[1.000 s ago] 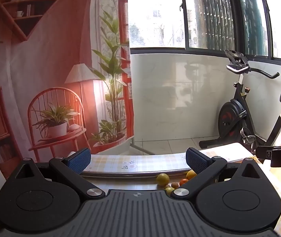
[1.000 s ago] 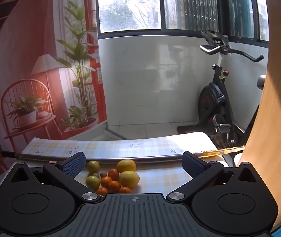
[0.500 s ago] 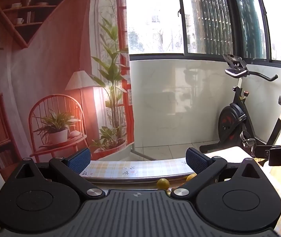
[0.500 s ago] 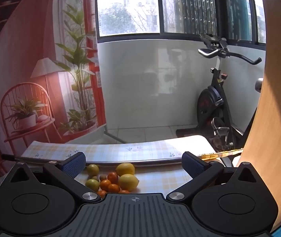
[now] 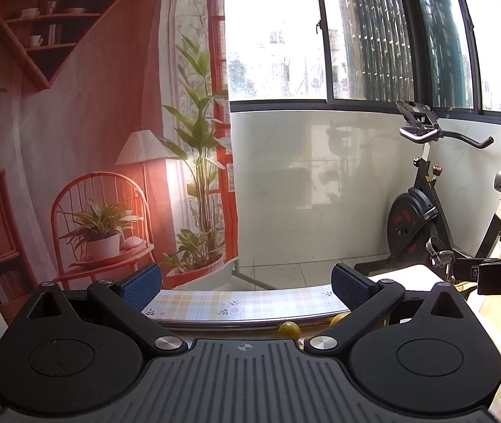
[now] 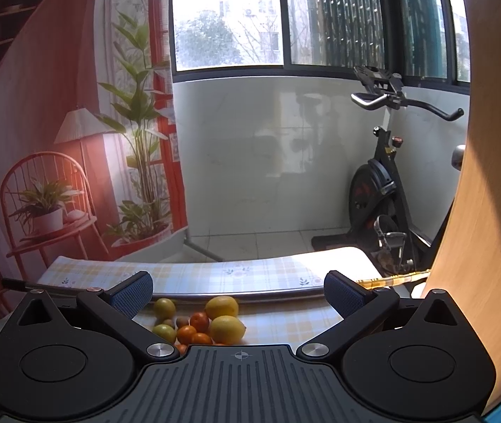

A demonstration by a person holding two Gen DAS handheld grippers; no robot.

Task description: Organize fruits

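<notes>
Right wrist view: right gripper [image 6: 238,290] jaws wide, empty, aimed above heap of yellow lemons and small oranges [image 6: 203,320] on checked tablecloth [image 6: 250,275]. Left gripper [image 5: 247,282] likewise spread, empty — probably pre-pick hover.

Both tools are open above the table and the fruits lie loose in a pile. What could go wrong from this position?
1. The round yellow lemons and small orange mandarins lie loose and touching on the checked tablecloth; a push by the open right tool could make them roll apart.
2. From the left tool, the pile is mostly hidden behind its own body, so reaching could miss.
</notes>
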